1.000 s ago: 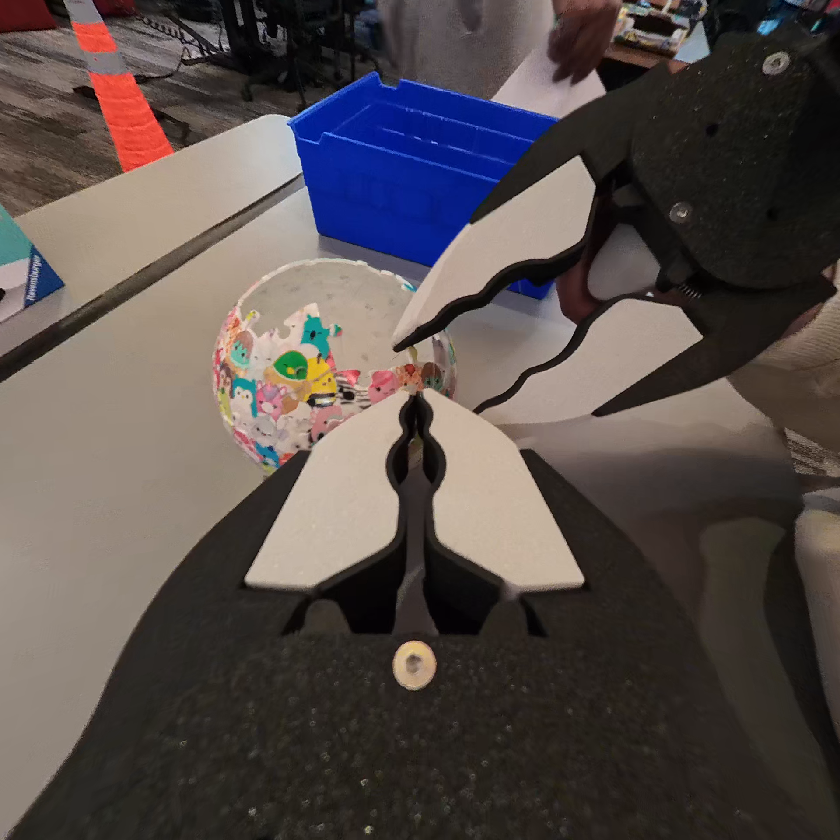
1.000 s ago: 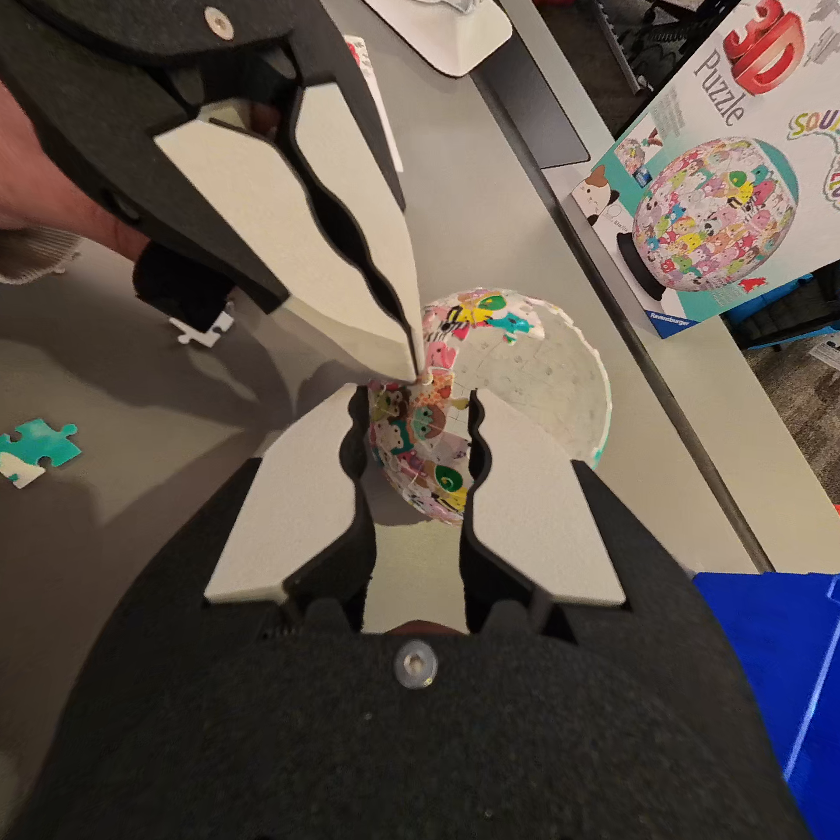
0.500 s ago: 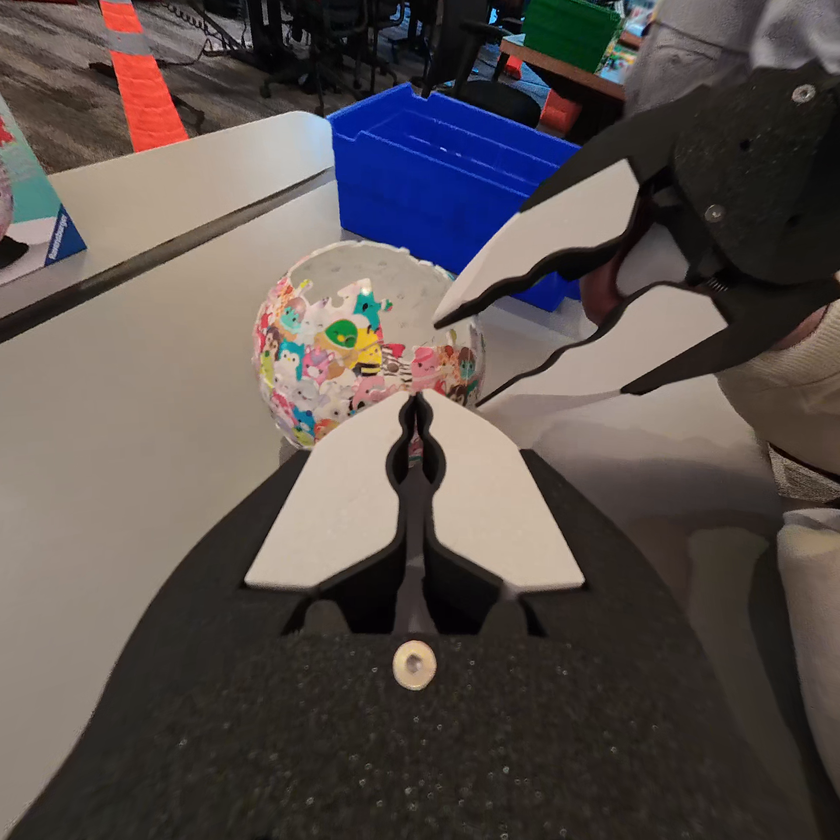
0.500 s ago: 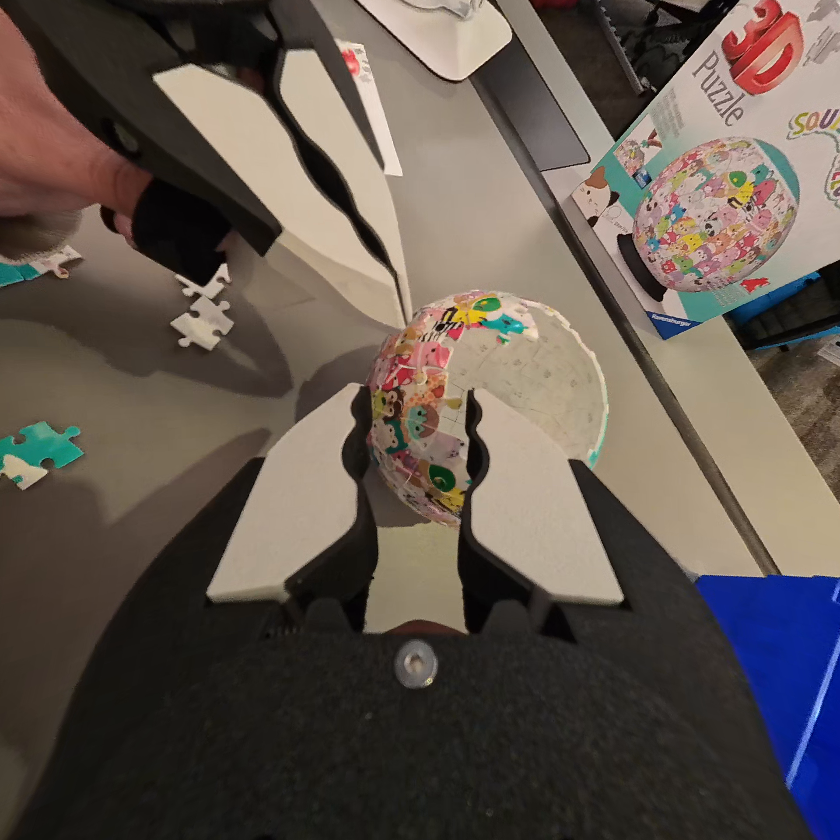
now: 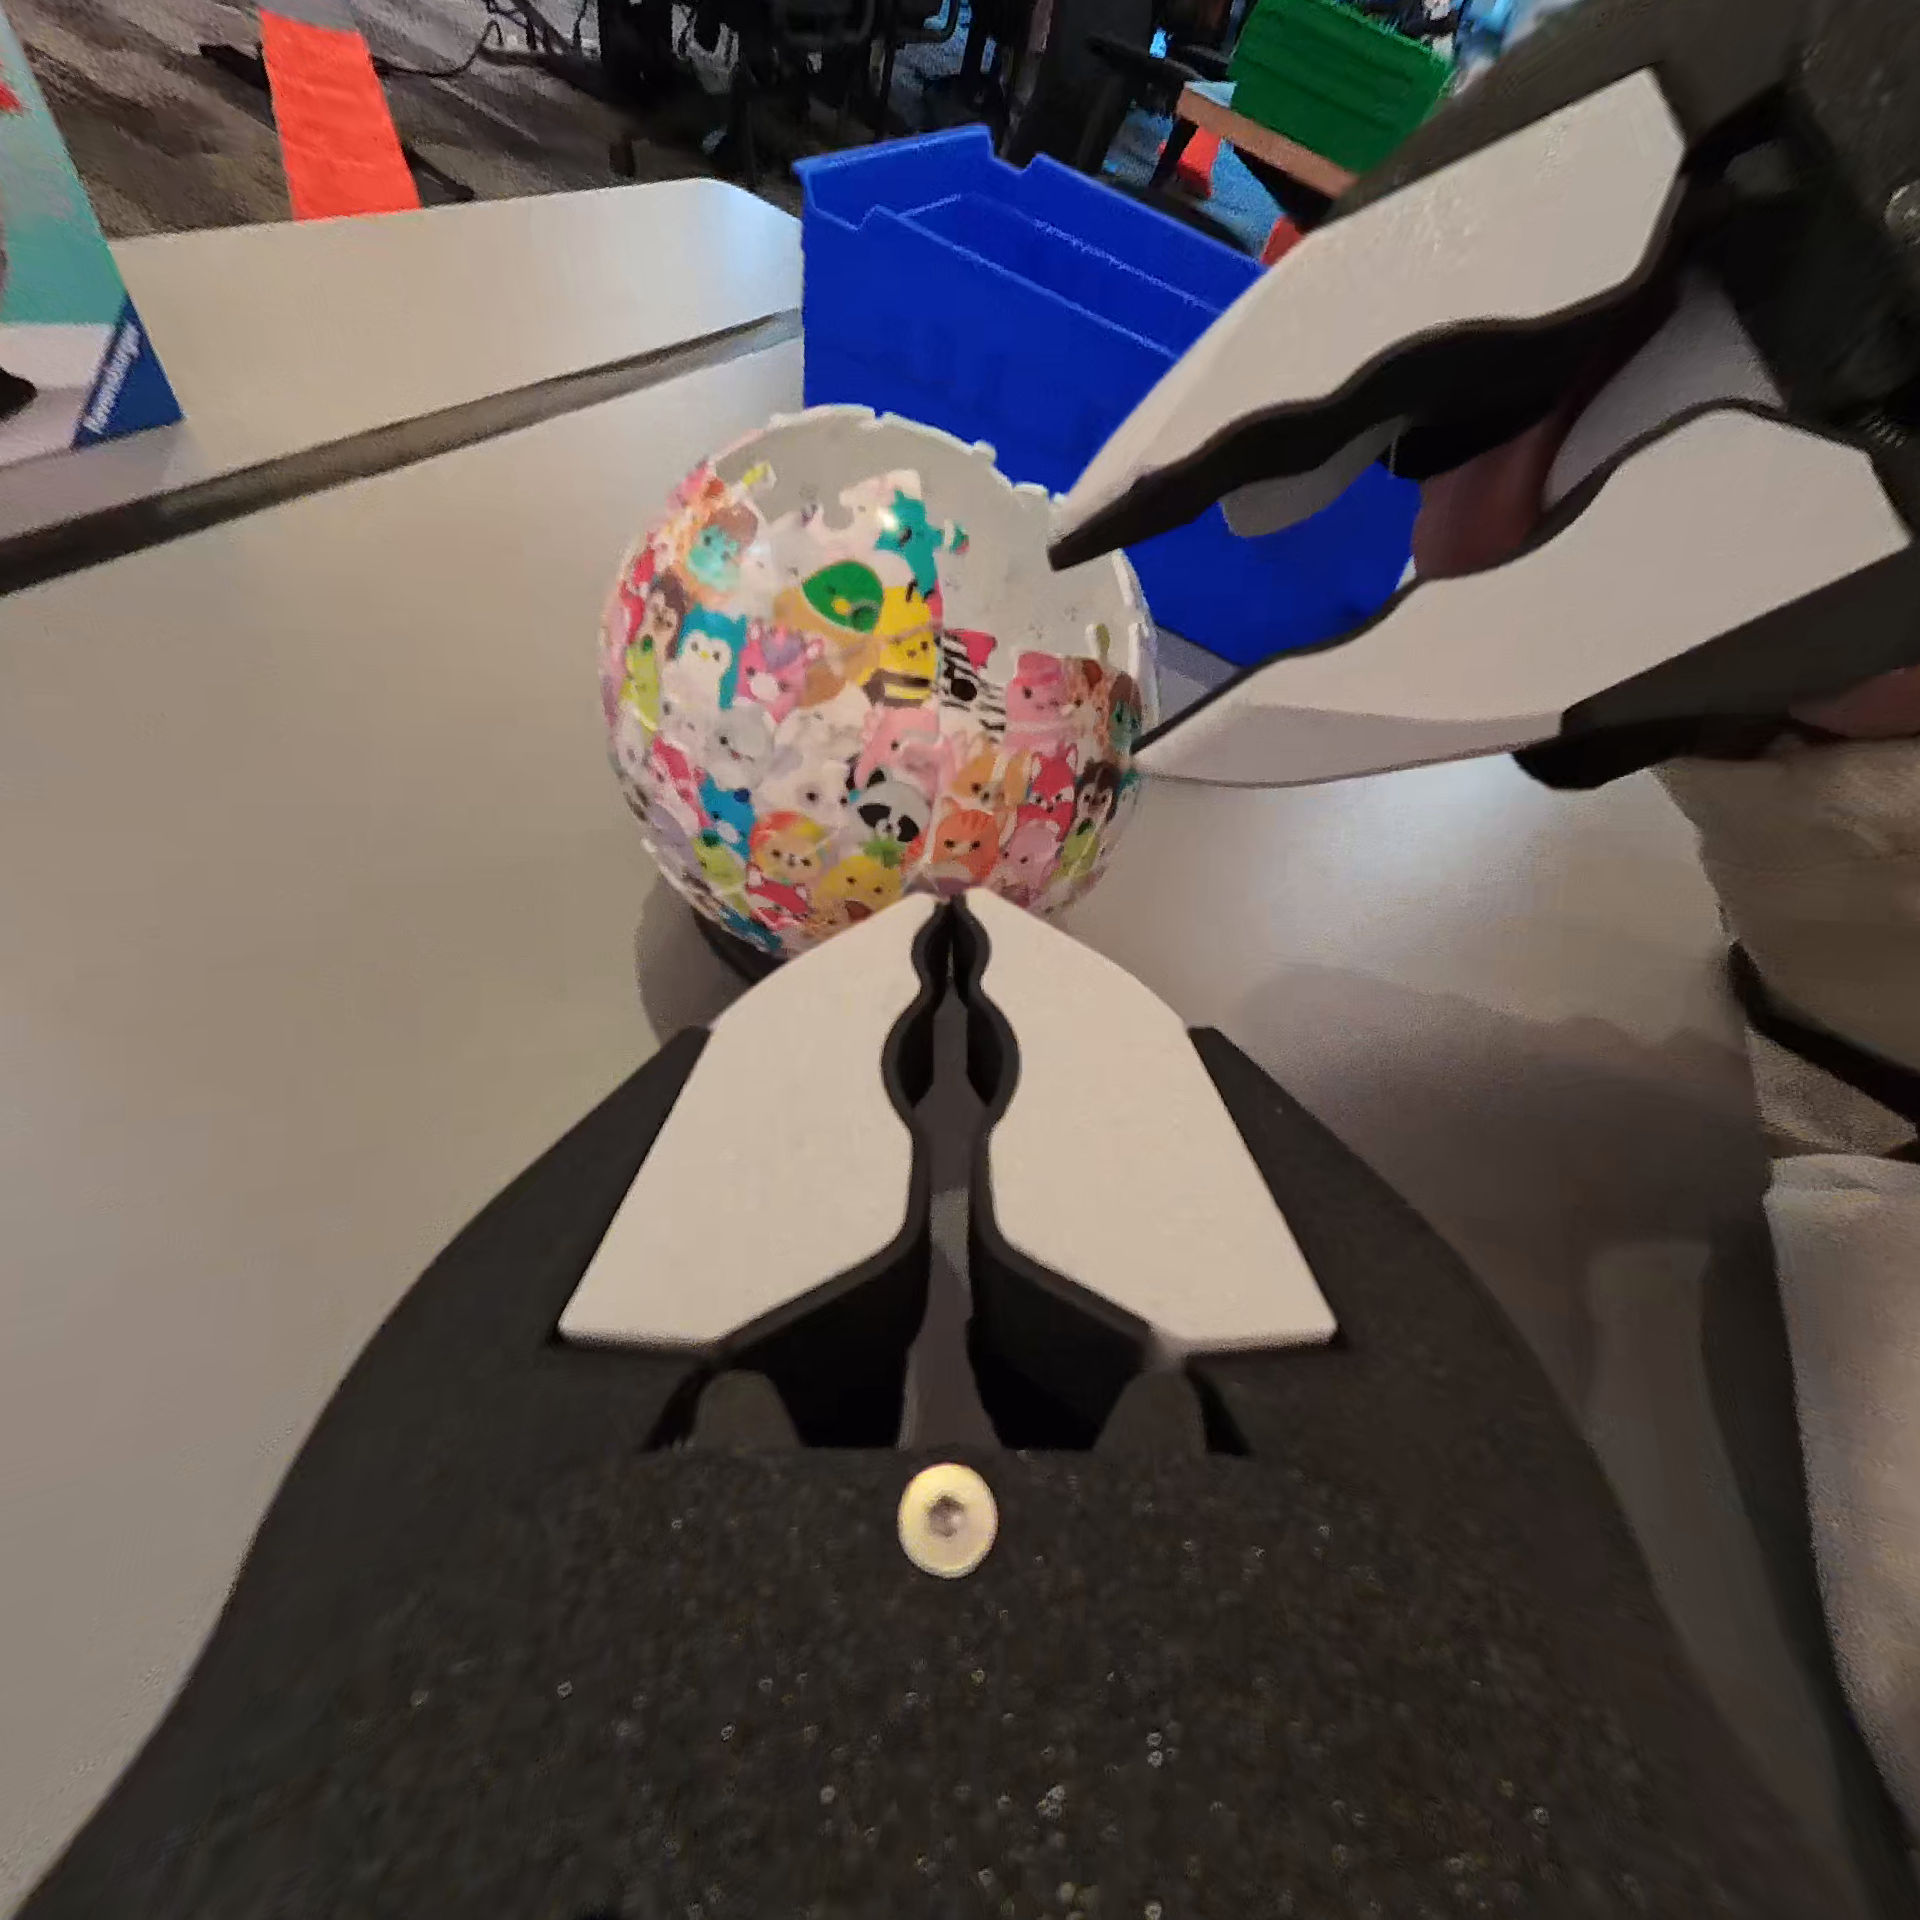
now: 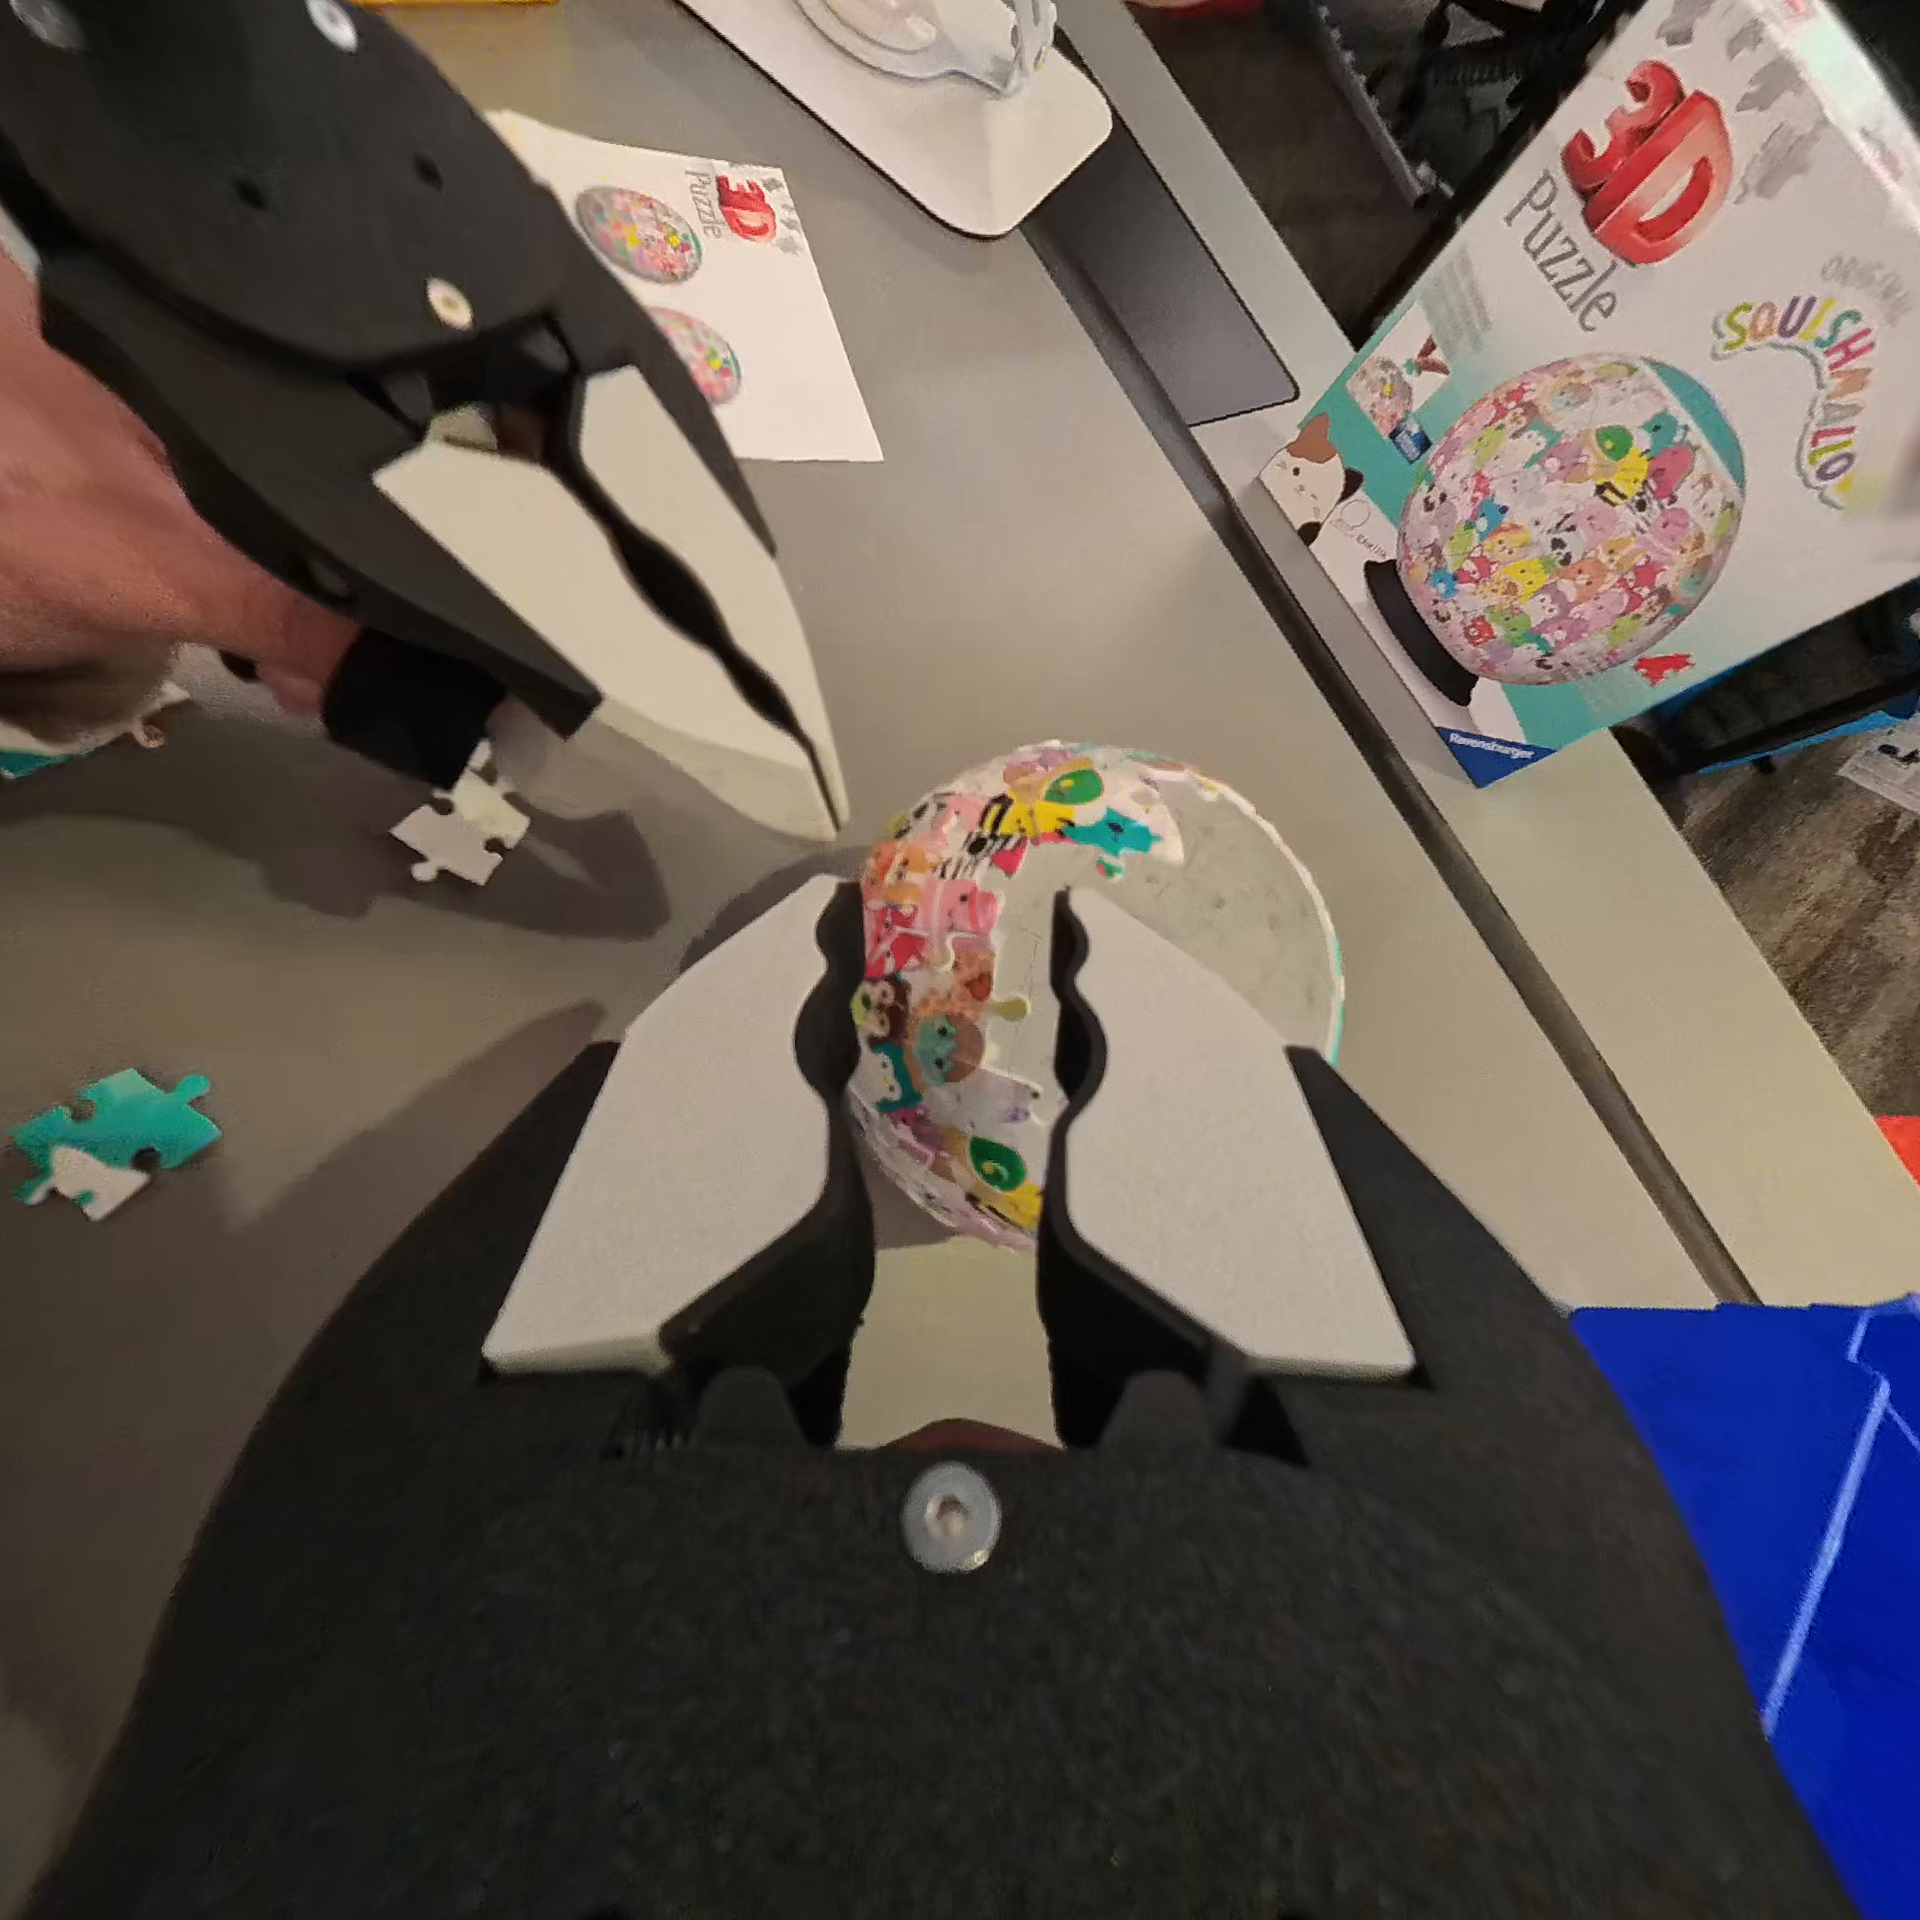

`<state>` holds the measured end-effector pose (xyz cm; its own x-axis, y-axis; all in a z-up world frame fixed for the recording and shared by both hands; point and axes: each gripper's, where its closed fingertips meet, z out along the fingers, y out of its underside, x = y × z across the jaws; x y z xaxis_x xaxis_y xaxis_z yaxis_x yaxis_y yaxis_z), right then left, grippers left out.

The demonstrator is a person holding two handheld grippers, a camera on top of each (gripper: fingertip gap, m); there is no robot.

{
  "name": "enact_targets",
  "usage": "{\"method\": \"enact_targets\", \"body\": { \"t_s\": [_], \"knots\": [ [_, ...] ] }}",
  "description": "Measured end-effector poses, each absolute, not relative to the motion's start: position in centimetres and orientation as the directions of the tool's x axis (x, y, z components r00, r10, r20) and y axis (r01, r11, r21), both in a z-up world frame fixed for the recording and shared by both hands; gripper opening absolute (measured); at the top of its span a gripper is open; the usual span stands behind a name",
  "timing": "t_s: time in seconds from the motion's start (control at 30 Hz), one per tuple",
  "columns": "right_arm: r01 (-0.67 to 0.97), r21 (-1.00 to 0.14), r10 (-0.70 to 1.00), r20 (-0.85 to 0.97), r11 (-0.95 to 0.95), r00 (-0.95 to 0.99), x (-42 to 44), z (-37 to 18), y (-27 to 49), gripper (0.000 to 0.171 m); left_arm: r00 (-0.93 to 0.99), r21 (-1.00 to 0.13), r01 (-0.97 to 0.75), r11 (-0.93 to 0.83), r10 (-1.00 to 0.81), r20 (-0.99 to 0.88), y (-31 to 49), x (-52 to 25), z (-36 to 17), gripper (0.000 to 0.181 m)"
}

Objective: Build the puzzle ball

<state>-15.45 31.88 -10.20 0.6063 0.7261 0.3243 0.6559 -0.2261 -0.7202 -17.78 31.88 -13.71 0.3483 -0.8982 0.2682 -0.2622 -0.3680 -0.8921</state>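
Note:
The puzzle ball (image 5: 873,686) is a partly built sphere of colourful cartoon pieces, open at the top, with a white inside. It stands on the grey table (image 5: 312,831). My left gripper (image 5: 951,906) is shut, its tips just short of the ball's near lower side, and I see nothing between them. In the right wrist view it (image 6: 831,821) sits just left of the ball (image 6: 1122,914). My right gripper (image 6: 951,899) is open and straddles the ball's wall. In the left wrist view it (image 5: 1096,649) has one tip at the rim and one at the side.
A blue bin (image 5: 1039,312) stands behind the ball. The puzzle box (image 6: 1610,416) is on the adjoining table, a printed leaflet (image 6: 727,312) lies beyond. A loose white piece (image 6: 457,831) and a teal piece (image 6: 114,1138) lie on the table at the left. My right fingertips sit around 5 centimetres from my left ones. Left tips and right tips are each some 20 centimetres from the teal piece (image 6: 114,1138).
My left gripper has drawn back from the ball's rim and now sits lower and apart from it. My right gripper has stayed open around the ball's wall.

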Motion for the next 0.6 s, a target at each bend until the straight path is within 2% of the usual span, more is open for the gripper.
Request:
{"method": "enact_targets", "body": {
  "t_s": [0.07,0.3,0.6],
  "knots": [
    [0.667,-0.706,0.732,0.322,-0.237,0.601,-15.9,-10.2,32.0,0.034,0.338,-0.892,-0.238,-0.385,-0.894,0.295,31.6,-17.6,-14.1,0.000],
    [0.789,-0.580,0.649,0.524,-0.201,0.551,-15.2,-11.3,33.1,0.033,0.314,-0.890,-0.190,-0.414,-0.885,0.345,31.6,-16.9,-13.7,0.000],
    [0.761,-0.608,0.652,0.485,-0.228,0.583,-15.3,-11.6,33.1,0.029,0.311,-0.898,-0.149,-0.415,-0.881,0.355,31.8,-16.9,-12.6,0.000]
  ]
}}
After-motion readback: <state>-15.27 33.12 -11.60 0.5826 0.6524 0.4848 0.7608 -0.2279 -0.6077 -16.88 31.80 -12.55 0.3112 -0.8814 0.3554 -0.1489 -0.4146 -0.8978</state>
